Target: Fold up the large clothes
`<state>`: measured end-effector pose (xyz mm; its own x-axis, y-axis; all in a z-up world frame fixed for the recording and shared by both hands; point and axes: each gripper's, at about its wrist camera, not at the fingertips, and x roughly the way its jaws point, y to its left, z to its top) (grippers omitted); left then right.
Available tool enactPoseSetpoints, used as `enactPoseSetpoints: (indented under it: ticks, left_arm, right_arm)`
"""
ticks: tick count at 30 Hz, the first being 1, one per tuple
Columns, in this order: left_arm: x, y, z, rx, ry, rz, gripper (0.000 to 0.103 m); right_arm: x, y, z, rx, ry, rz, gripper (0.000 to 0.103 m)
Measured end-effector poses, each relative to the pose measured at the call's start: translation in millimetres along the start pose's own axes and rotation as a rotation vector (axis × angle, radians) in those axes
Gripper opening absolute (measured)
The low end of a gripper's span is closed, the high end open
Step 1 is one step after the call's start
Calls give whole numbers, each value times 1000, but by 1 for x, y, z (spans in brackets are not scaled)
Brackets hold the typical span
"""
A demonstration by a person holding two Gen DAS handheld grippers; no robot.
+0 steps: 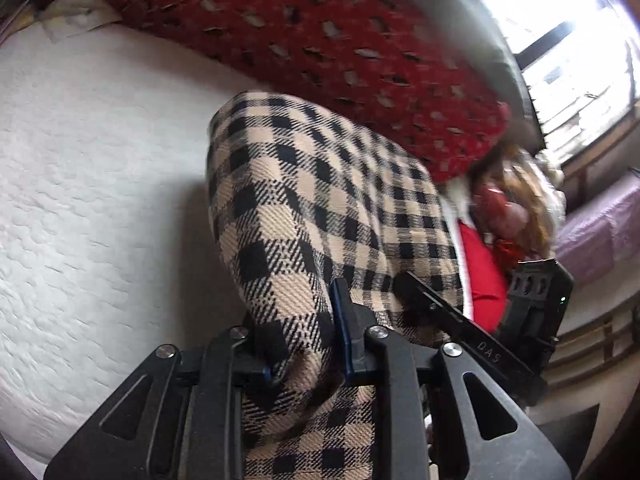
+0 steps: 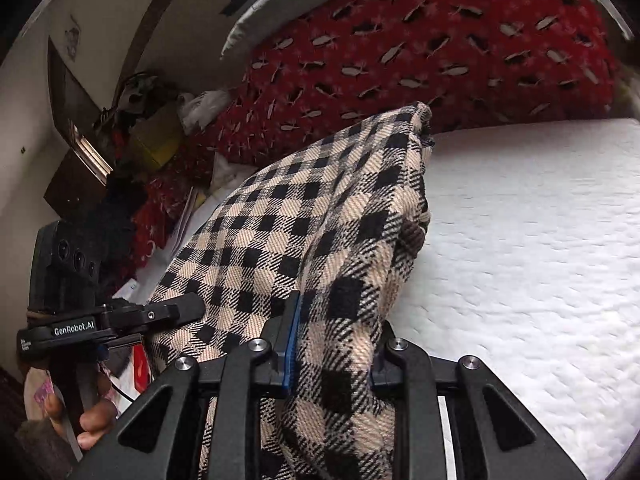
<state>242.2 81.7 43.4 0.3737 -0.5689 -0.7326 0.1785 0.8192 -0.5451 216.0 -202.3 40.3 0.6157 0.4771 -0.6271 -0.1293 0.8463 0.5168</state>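
Both tongs are clamped on the checked garment (image 1: 320, 200): the left tongs (image 1: 308, 344) pinch a bunched fold, and the right tongs (image 2: 332, 344) grip a thick gathered edge. The cloth hangs lifted between them over the white bed (image 2: 520, 260), its far end drooping near the red blanket (image 2: 440, 40). The likely trouble is slippage: the heavy weave is bunched, not flat, so layers may slide out. The trailing end could also drag and crease the fold, or catch the clutter (image 2: 132, 128) beside the bed
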Motion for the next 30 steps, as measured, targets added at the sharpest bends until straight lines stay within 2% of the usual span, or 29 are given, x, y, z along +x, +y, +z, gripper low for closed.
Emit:
enactPoseSetpoints:
  ticks: [2,4,6,7,10,12,13,14,16,17,19,22,23,24,26,28,30]
  left_arm:
    - [30,25,-1,-31,62,92,33]
    - [46,50,-5,-88,115,93,60]
    - [42,68,-10,-166,105,5,60]
    - [38,72,-12,-182,105,-22,61]
    - [21,74,-24,-198,70,-44,60]
    - [13,65,-38,-161,46,-34,61]
    - [10,59,-46,-134,38,-17,61]
    - [8,49,-57,-104,29,27,61]
    - [6,35,-68,-60,34,57,60]
    - [6,27,-73,-28,37,104,60]
    - [10,17,-80,37,47,193,61]
    - [17,12,-92,125,44,300,71]
    - [21,13,-92,125,42,303,71]
    - [24,16,-90,108,53,301,74]
    - [23,21,-84,31,86,265,74]
    - [9,25,-86,4,62,262,73]
    - [-7,21,-94,31,27,284,73]
  right_arm:
    - [32,-13,-5,36,60,-50,32]
    - [60,-37,-20,110,159,-100,43]
    - [51,-52,-24,184,105,-22,43]
    - [45,-58,-24,199,102,-26,43]
    - [14,-61,-26,204,54,-58,46]
    - [-2,-56,-34,178,22,11,48]
    - [-5,-53,-43,157,32,31,48]
    - [-3,-50,-54,120,67,1,48]
    - [8,-46,-73,29,163,-142,48]
    - [3,-45,-79,10,163,-163,48]
    - [-16,-36,-80,22,92,-191,50]
    - [-43,-24,-89,35,-20,-137,52]
    - [-41,-19,-90,11,-18,-153,52]
    - [-30,-13,-92,-31,24,-198,55]
    - [6,-17,-101,-100,202,-353,58]
    - [-7,-18,-101,-51,138,-338,63]
    - [-21,-20,-102,4,119,-391,65]
